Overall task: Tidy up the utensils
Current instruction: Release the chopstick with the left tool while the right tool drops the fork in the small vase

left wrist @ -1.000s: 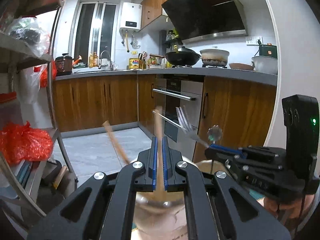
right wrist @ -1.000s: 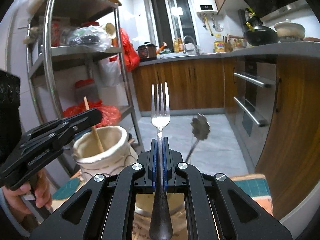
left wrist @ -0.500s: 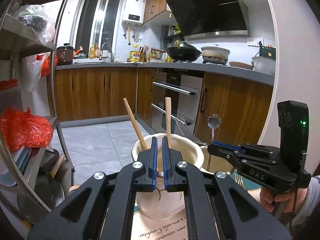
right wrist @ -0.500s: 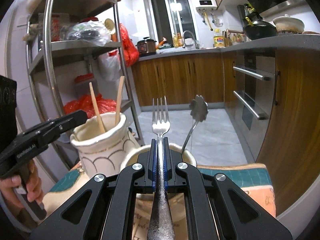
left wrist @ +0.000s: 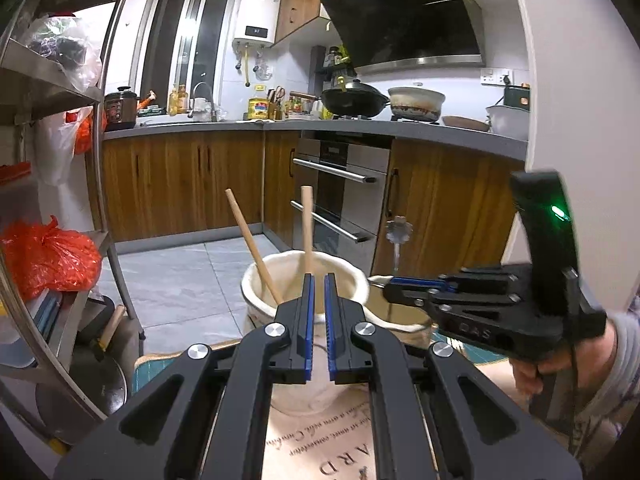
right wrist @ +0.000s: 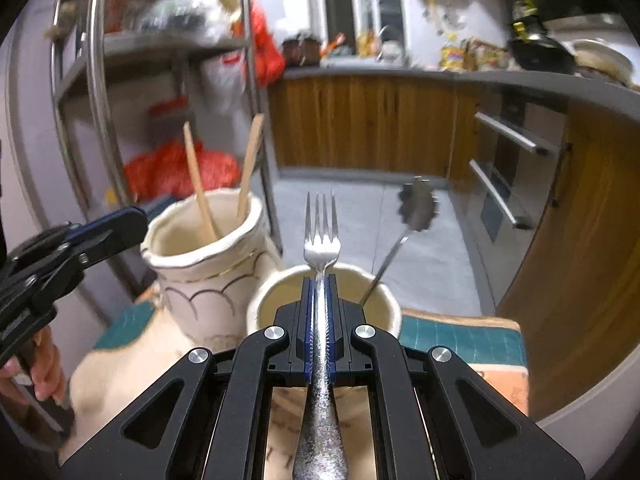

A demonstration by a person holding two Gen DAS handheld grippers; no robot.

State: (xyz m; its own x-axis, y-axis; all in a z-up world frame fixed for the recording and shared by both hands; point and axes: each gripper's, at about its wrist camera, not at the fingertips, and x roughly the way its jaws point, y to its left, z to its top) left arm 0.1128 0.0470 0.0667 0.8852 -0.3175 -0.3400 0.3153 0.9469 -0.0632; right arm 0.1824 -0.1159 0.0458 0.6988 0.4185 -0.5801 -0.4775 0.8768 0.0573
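Observation:
My right gripper (right wrist: 319,280) is shut on the handle of a metal fork (right wrist: 321,226), tines forward, above a low cream cup (right wrist: 260,300). A flower-ended metal utensil (right wrist: 418,208) leans in that cup. To its left a taller cream jar (right wrist: 208,288) holds two wooden chopsticks (right wrist: 196,184). My left gripper (right wrist: 134,216) hovers left of the jar, clear of the sticks. In the left wrist view my left gripper (left wrist: 317,278) is shut and holds nothing, just short of the jar (left wrist: 260,312) and its chopsticks (left wrist: 307,224). The right gripper (left wrist: 386,286) reaches in from the right over the cup (left wrist: 394,312).
Both pots stand on a printed cloth mat (left wrist: 320,452) with a teal border (right wrist: 460,340). A steel shelf rack (left wrist: 108,200) with a red bag (left wrist: 48,260) stands at the left. Wooden cabinets and an oven (left wrist: 340,184) lie beyond a tiled floor. A person's hand (left wrist: 560,364) holds the right gripper.
The chopstick that was between my left jaws now stands in the jar beside the first, and the left gripper has pulled back. My right gripper tipped down, bringing the fork over the low cup.

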